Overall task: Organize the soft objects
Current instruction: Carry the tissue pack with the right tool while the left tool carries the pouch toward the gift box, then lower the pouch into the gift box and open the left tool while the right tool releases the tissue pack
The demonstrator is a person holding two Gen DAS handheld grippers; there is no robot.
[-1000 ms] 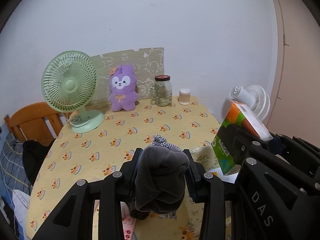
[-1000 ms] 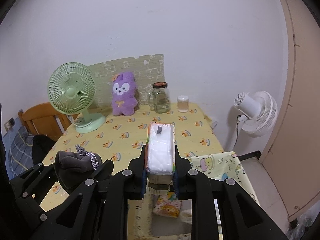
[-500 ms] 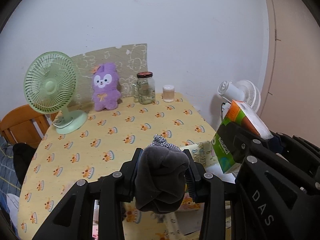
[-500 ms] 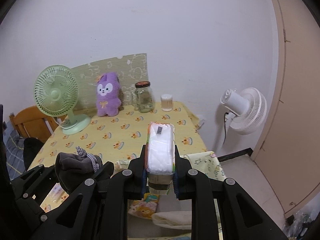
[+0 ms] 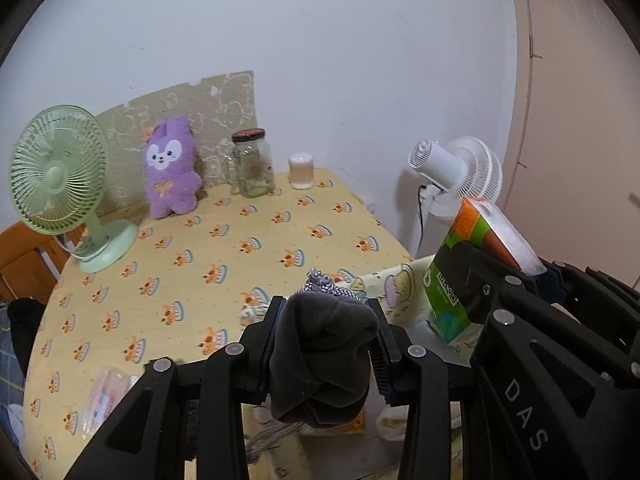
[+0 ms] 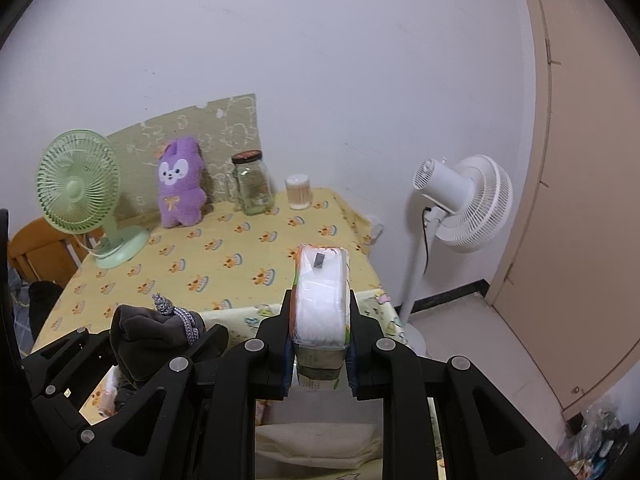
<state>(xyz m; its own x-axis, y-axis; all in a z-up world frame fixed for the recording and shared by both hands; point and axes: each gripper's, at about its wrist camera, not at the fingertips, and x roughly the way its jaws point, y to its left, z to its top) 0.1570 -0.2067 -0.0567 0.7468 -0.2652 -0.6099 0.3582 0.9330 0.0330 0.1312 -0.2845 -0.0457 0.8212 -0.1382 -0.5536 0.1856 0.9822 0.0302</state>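
Observation:
My left gripper [image 5: 326, 340] is shut on a dark grey soft pouch [image 5: 320, 360] with a grey woven cord at its top; it also shows in the right wrist view [image 6: 148, 336]. My right gripper [image 6: 320, 328] is shut on a tissue pack [image 6: 322, 304] with a green and orange wrapper, also seen in the left wrist view [image 5: 472, 264]. Both are held above a yellow fabric bin [image 5: 400, 280] at the table's near right edge. A purple plush bunny [image 5: 171, 168] leans against the wall at the back of the table.
A table with a yellow patterned cloth [image 5: 224, 248] carries a green desk fan [image 5: 60, 176], a glass jar [image 5: 252, 168] and a small cup [image 5: 302, 171]. A white floor fan [image 6: 464, 200] stands at the right. A wooden chair [image 5: 24, 256] is at the left.
Both grippers have swung to the right with their loads still held. The table scene has shifted left and the white floor fan has come further into view.

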